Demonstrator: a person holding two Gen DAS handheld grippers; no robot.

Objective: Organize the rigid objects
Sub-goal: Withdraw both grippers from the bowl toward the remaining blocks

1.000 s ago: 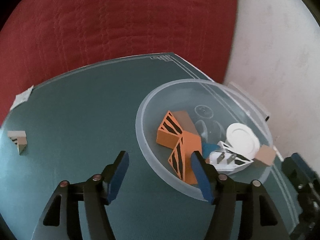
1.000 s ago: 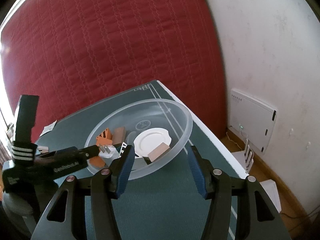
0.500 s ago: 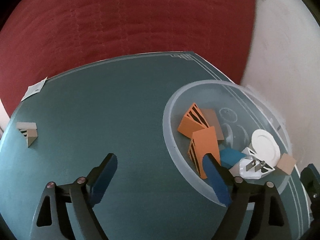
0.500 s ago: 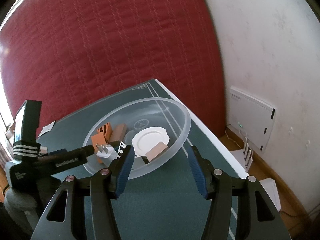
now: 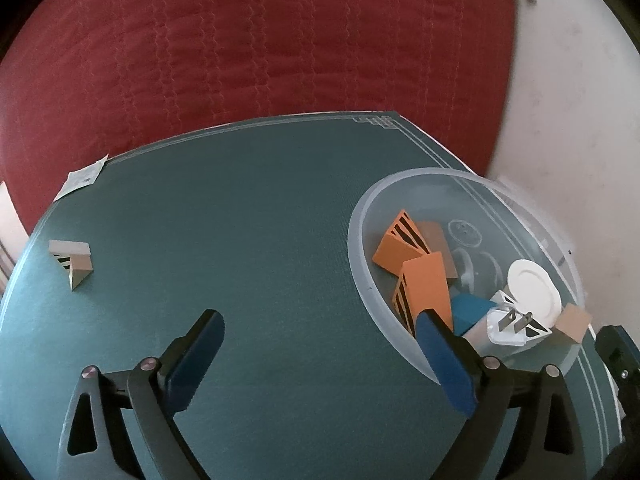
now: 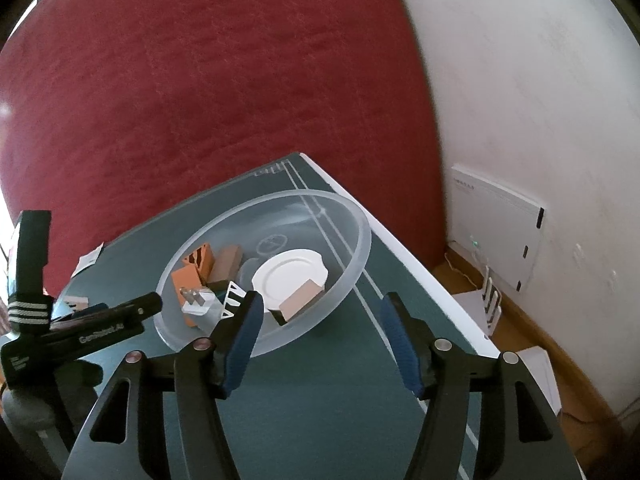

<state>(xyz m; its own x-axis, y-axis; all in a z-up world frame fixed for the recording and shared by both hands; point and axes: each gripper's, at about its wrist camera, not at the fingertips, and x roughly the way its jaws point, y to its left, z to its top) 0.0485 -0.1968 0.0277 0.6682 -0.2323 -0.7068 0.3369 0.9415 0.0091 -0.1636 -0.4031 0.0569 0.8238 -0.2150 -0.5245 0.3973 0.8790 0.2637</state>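
Green tabletop [image 5: 260,220], red quilted backdrop behind it, white wall on the right.

Clear bowl [image 5: 360,256] sits at the right edge of the table. Inside it: two orange striped wedges [image 5: 424,292], a brown block [image 6: 226,262], a blue piece [image 5: 468,308], a white plug adapter [image 5: 506,322], a white saucer [image 6: 290,276] and a tan block [image 6: 302,300]. All loose, some leaning on each other.

One item outstanding: small tan striped wedge [image 5: 74,262], alone at the far left of the table, well apart from the bowl.

Left gripper [image 5: 316,354]: jaws have just been opening and now stand wide, nothing between them; right finger overlaps the bowl's near rim in view. Right gripper [image 6: 320,344]: jaws have just been opening, about half open, empty, hovering in front of the bowl.

Judgement: remaining step is fetching the tan wedge.

Risks:
- Left finger close to the rim; swinging left could clip it and shove the light bowl toward the table's right edge.
- Wedge's sloped faces may squirt out of a flat pinch.
- Dropping it in could jostle the leaning orange pieces.
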